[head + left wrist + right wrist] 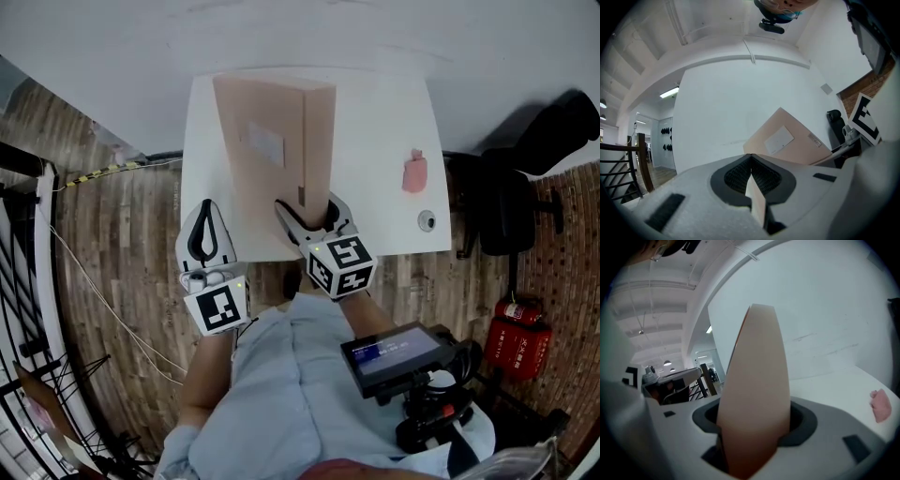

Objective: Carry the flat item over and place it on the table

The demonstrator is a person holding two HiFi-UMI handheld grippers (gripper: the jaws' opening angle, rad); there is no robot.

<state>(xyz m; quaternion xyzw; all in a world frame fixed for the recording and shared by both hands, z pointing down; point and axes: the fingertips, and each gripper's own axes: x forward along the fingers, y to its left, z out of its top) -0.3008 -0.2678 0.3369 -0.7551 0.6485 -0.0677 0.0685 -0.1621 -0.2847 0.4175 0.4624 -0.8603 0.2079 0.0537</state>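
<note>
The flat item is a thin pale-pink box (272, 141) with a white label. It stands upright on its edge over the near half of the white table (375, 112). My right gripper (314, 223) is shut on its lower near edge, and in the right gripper view the box (757, 394) fills the gap between the jaws. The left gripper (204, 234) hovers at the table's near left edge, just left of the box, shut and empty. In the left gripper view the jaw tips (751, 157) meet, with the box (787, 140) beyond them to the right.
A small pink object (413, 172) lies on the table's right side, also visible in the right gripper view (880, 405). A small round item (427, 221) sits near the right front corner. A black chair (525, 178) and a red fire extinguisher (516, 342) stand to the right.
</note>
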